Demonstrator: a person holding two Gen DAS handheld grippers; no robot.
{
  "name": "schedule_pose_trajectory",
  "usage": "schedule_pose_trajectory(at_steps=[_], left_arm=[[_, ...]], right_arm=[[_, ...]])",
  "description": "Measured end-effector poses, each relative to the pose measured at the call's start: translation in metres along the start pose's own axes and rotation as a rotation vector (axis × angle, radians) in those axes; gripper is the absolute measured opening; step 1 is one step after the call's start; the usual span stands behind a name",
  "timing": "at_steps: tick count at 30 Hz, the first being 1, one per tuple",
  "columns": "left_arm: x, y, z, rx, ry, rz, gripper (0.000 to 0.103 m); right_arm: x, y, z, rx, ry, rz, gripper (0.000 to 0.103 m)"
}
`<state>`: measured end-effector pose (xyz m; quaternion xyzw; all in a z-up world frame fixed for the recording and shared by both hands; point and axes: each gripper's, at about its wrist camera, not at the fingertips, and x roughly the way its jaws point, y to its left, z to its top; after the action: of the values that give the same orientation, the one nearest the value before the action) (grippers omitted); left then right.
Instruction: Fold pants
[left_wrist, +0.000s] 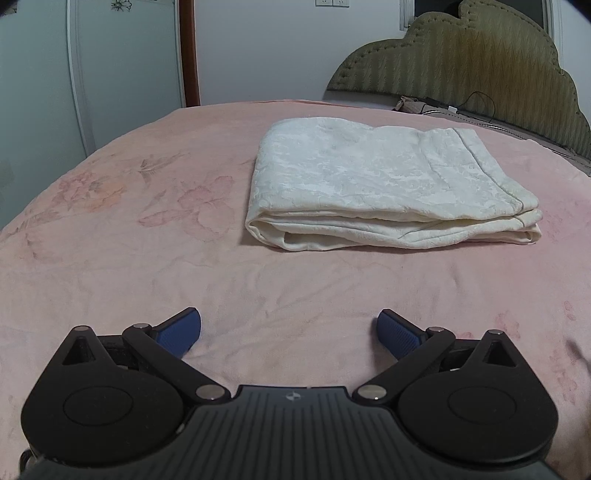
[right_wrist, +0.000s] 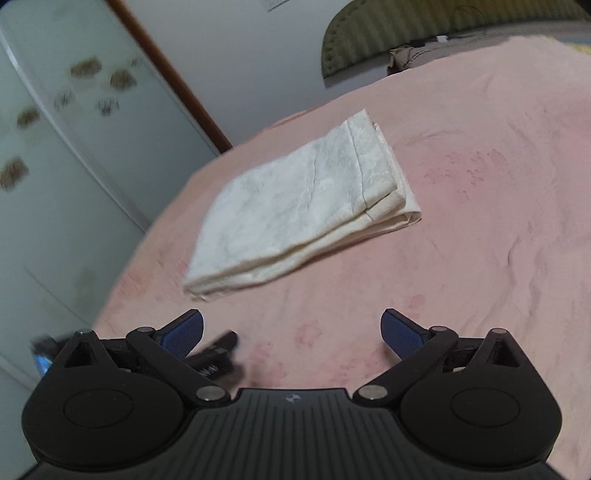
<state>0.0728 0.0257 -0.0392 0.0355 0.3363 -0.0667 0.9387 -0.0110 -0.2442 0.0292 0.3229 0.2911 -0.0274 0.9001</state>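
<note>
The cream-white pants (left_wrist: 376, 184) lie folded into a flat rectangular stack on the pink bed cover (left_wrist: 147, 258). My left gripper (left_wrist: 289, 330) is open and empty, low over the cover, well short of the stack's near edge. In the right wrist view the folded pants (right_wrist: 303, 203) lie ahead and left, tilted in the frame. My right gripper (right_wrist: 291, 330) is open and empty above the cover, apart from the pants. Part of the left gripper (right_wrist: 218, 354) shows dark and blurred behind the right gripper's left finger.
An olive padded headboard (left_wrist: 480, 62) stands at the back right with cables and a small bundle (left_wrist: 410, 105) at its foot. A pale wardrobe door (left_wrist: 92, 74) and a brown door frame (left_wrist: 188, 51) stand past the bed's far left edge.
</note>
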Motion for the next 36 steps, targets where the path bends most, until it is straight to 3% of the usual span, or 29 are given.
schedule_pose_trajectory(at_steps=[5, 8, 9, 13, 15, 17, 21, 29, 36], left_arm=[[0.0, 0.0, 0.0, 0.0, 0.0, -0.001, 0.103], [0.0, 0.0, 0.0, 0.0, 0.0, -0.001, 0.103], [0.0, 0.0, 0.0, 0.0, 0.0, -0.001, 0.103], [0.0, 0.0, 0.0, 0.0, 0.0, -0.001, 0.103], [0.0, 0.0, 0.0, 0.0, 0.0, -0.001, 0.103], [0.0, 0.0, 0.0, 0.0, 0.0, -0.001, 0.103], [0.0, 0.0, 0.0, 0.0, -0.001, -0.002, 0.103], [0.0, 0.0, 0.0, 0.0, 0.0, -0.002, 0.103], [0.0, 0.0, 0.0, 0.0, -0.001, -0.002, 0.103]], right_arm=[[-0.018, 0.021, 0.0, 0.055, 0.009, 0.147, 0.103], [-0.021, 0.047, -0.002, -0.062, -0.006, 0.195, 0.103], [-0.022, 0.055, -0.004, -0.14, -0.046, 0.157, 0.103], [-0.011, 0.061, -0.013, -0.401, -0.241, -0.194, 0.103], [0.008, 0.046, -0.01, -0.421, -0.242, -0.283, 0.103], [0.031, 0.026, -0.006, -0.385, -0.186, -0.345, 0.103], [0.071, -0.01, -0.011, -0.309, -0.041, -0.401, 0.103], [0.076, -0.003, -0.029, -0.396, -0.046, -0.45, 0.103], [0.075, -0.003, -0.031, -0.403, -0.055, -0.44, 0.103]])
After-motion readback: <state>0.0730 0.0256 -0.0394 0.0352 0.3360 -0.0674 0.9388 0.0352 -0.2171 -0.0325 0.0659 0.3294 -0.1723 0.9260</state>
